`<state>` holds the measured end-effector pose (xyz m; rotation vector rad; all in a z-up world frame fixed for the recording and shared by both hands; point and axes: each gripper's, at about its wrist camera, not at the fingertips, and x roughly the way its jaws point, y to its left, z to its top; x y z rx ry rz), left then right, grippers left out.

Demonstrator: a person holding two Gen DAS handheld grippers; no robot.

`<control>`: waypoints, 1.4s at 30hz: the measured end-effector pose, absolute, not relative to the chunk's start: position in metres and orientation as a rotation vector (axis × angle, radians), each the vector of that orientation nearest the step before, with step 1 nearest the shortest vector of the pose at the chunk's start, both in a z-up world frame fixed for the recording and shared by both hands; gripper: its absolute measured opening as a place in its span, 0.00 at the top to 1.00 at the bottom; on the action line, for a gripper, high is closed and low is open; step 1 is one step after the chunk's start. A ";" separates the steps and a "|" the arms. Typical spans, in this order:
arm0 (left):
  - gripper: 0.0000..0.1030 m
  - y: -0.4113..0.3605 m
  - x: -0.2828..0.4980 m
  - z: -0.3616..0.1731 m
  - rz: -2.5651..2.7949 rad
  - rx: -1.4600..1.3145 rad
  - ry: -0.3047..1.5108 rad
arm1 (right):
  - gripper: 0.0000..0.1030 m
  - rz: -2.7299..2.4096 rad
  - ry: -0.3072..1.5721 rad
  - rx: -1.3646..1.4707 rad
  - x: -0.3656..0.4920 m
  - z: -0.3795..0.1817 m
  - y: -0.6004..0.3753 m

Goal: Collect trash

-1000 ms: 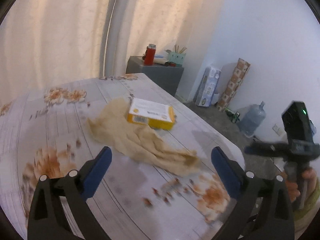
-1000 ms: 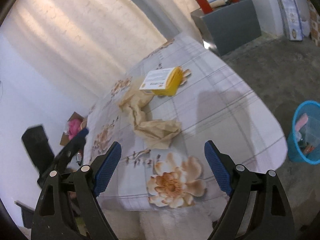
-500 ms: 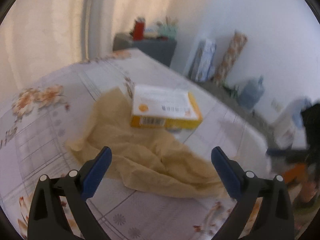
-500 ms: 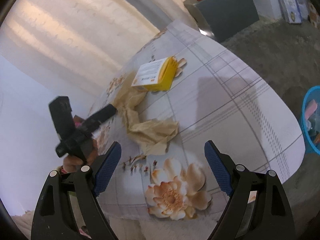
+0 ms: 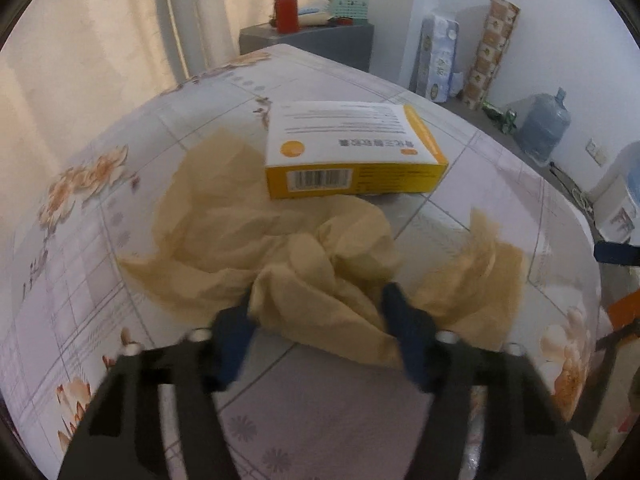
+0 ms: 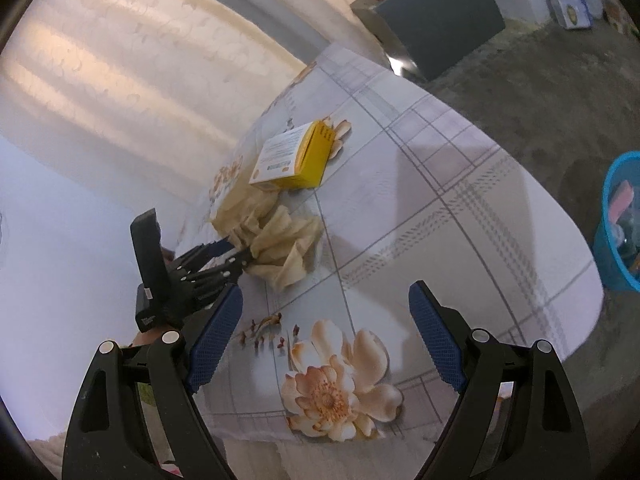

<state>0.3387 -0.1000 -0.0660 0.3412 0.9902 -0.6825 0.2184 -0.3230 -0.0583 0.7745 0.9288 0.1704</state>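
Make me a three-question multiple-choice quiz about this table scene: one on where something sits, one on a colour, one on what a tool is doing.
1. Where does the blue bin stand?
A on the table
B on the floor beside the table
C on the grey cabinet

2. What colour are the box's sides?
A yellow
B green
C red

3. What is the left tool doing?
A gripping crumpled paper
B gripping the box
C hanging free

Key:
1 B: the blue bin stands on the floor.
2 A: the box has yellow sides.
3 A: the left tool pinches the crumpled paper.
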 end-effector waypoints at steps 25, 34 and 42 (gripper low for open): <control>0.92 0.009 0.237 0.008 -0.907 -0.296 1.183 | 0.21 0.178 0.867 0.788 0.183 -0.039 -0.324; 0.92 0.055 0.272 -0.070 -0.667 -0.648 1.360 | 0.21 0.187 0.882 0.767 0.187 -0.038 -0.313; 0.92 -0.005 0.234 -0.028 -0.432 0.081 0.953 | 0.21 0.140 0.915 0.774 0.188 -0.050 -0.317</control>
